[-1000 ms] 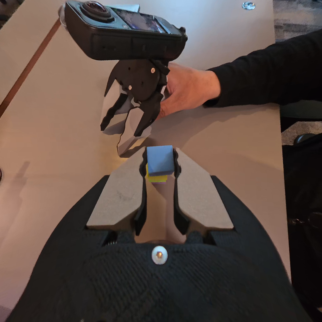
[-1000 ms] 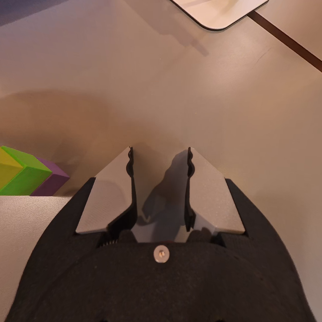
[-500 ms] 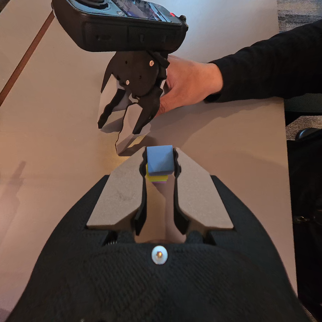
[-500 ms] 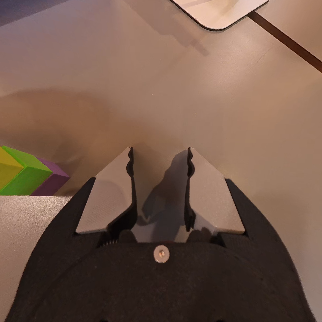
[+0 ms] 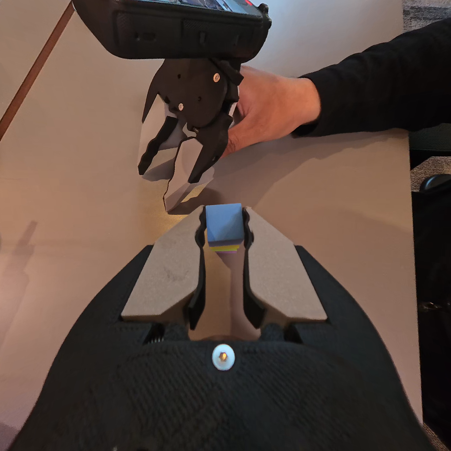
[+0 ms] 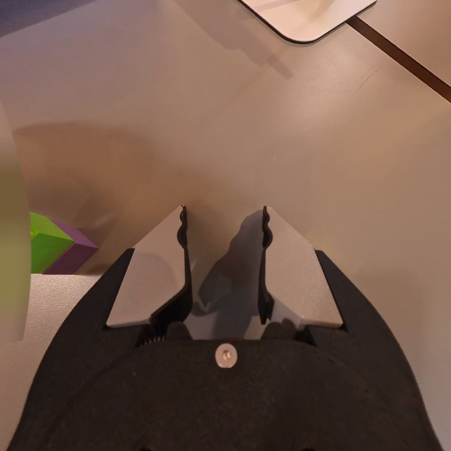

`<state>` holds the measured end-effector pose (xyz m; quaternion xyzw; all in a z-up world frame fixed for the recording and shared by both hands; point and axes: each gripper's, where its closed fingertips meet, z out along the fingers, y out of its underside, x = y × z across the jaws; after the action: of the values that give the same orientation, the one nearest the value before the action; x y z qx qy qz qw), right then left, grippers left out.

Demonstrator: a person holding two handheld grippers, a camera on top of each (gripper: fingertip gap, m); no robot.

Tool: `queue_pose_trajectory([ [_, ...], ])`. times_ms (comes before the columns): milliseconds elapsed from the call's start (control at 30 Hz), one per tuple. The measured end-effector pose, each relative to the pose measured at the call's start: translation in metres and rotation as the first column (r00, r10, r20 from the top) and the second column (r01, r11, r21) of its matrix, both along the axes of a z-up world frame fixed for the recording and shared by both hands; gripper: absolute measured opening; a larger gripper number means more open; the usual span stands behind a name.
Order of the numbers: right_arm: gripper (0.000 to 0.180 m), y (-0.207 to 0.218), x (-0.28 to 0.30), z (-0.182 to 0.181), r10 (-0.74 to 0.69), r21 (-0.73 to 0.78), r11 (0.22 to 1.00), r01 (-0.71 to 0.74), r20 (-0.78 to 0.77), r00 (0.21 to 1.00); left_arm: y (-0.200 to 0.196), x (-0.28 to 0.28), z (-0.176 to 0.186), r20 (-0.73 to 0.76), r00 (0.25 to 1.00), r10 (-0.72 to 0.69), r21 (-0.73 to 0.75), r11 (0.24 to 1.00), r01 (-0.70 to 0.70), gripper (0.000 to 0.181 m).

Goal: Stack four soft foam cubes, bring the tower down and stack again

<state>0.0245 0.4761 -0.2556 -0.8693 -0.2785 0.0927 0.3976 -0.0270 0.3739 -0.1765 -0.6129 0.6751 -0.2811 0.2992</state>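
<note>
1 blue cube [image 5: 224, 223] pinched in left claw [image 5: 224, 225] atop stack; right claw [image 6: 224, 219] wide, empty.

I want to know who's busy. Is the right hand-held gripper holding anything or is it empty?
Empty. The right hand-held gripper is open, with only bare table showing between its fingers.

Beige table [image 5: 329, 219], dark seam [image 6: 402, 56], perhaps grey carpet [image 5: 427, 12] beyond.

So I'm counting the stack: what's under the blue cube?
Under the blue cube, held by the left hand-held gripper, thin yellow and purple cube edges show. The blue cube hides the rest, so the count stays unclear.
</note>
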Motion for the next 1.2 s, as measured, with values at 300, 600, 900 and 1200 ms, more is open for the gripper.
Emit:
queue_pose_trajectory([
  [300, 0.059, 0.000, 0.000, 0.000, 0.001, 0.000, 1.000, -0.001, 0.000, 1.000, 0.002, 0.002, 0.002, 0.022, 1.000, 0.018, -0.010, 1.000, -0.017, 0.038],
  [600, 0.059, -0.001, 0.000, 0.000, 0.002, -0.001, 1.000, -0.002, -0.001, 1.000, 0.015, 0.008, 0.034, 0.195, 0.975, 0.103, 0.002, 0.994, -0.105, 0.101],
  [900, 0.060, -0.001, -0.001, 0.000, 0.003, 0.002, 1.000, -0.003, 0.002, 1.000, 0.035, -0.015, 0.126, 0.656, 0.738, 0.158, 0.017, 0.975, -0.223, 0.030],
  [1200, 0.060, -0.002, -0.001, 0.000, 0.005, -0.001, 1.000, -0.005, -0.001, 1.000, -0.056, -0.029, 0.037, 0.198, 0.948, -0.249, -0.106, 0.956, 0.273, 0.000],
])
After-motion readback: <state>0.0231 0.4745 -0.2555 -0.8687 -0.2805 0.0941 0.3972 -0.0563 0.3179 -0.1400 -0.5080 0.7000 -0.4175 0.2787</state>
